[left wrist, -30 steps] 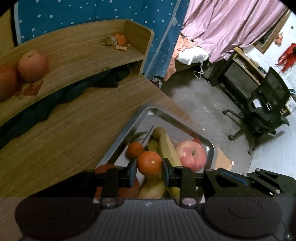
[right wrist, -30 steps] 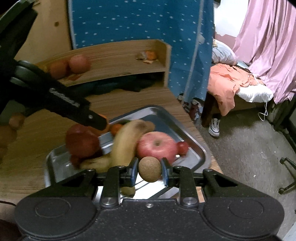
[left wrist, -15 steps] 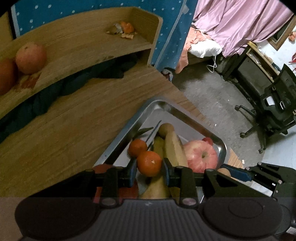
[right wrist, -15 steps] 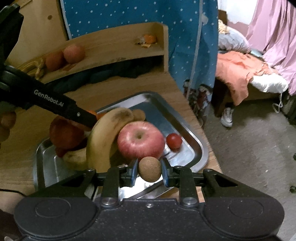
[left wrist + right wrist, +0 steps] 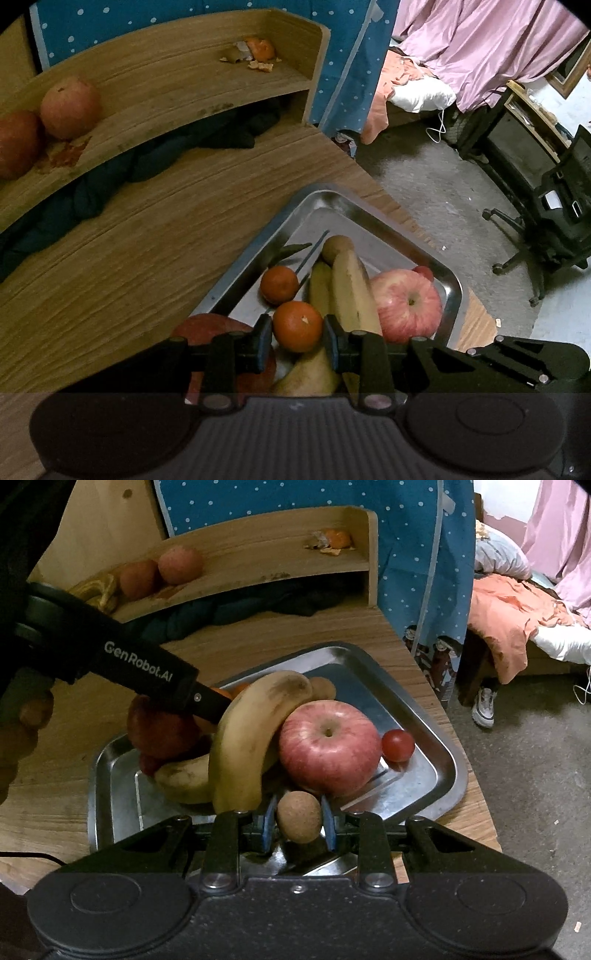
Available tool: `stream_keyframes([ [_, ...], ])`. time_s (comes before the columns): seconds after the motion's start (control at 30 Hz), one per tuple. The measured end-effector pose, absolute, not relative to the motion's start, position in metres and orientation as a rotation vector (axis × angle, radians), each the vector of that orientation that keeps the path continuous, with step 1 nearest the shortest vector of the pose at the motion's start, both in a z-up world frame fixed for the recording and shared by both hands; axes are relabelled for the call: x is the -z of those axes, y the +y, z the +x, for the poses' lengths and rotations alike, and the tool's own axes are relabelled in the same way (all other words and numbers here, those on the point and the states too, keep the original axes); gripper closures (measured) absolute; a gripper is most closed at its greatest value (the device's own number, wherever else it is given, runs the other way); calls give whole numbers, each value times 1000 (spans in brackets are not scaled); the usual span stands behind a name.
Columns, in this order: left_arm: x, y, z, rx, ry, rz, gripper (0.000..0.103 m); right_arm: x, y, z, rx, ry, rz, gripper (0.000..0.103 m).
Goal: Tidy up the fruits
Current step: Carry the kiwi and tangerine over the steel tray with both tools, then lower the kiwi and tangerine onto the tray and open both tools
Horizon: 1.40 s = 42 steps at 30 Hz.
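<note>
A steel tray at the wooden table's corner holds bananas, a pink apple, a cherry tomato, a dark red fruit and a loose tangerine. My left gripper is shut on a tangerine just above the tray's near-left part. My right gripper is shut on a small brown round fruit, low over the tray's front edge beside the apple. In the right wrist view the left gripper's arm crosses over the dark red fruit.
A wooden shelf at the back carries two reddish apples and orange peel. Dark cloth lies under it. The table drops off right of the tray to a concrete floor with an office chair and a bed.
Both grippers have lowered toward the tray, each keeping its fruit. The right one came down close to the tray's front edge by the apple; the left one shifted slightly forward over the tray.
</note>
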<state>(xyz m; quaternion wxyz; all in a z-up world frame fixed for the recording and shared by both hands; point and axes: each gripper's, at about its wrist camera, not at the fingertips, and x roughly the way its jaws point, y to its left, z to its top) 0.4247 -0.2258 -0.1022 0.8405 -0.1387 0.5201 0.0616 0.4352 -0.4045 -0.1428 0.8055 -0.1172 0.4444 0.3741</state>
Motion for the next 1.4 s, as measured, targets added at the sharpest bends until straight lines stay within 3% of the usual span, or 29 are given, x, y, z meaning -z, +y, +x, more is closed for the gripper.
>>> stream_keyframes([
  [0.57, 96, -235, 422, -188, 1080, -262, 69, 142, -405, 440, -821, 960, -254, 74],
  [0.67, 93, -235, 419, -201, 1070, -258, 64, 142, -404, 441, -819, 965, -255, 74],
  [0.7, 92, -235, 417, -206, 1066, -258, 57, 143, -404, 442, -815, 967, -253, 72],
  [0.9, 79, -230, 403, -225, 1020, -247, 23, 142, -406, 441, -766, 961, -245, 56],
  [1.07, 71, -222, 392, -243, 998, -242, 8, 139, -410, 438, -716, 945, -236, 35],
  [1.1, 70, -220, 391, -248, 995, -241, 3, 138, -411, 437, -703, 940, -232, 27],
  [1.2, 68, -213, 386, -250, 985, -238, 0, 135, -413, 432, -676, 930, -224, 7],
  [1.4, 61, -201, 372, -224, 986, -214, 0, 124, -409, 420, -590, 885, -246, 1],
])
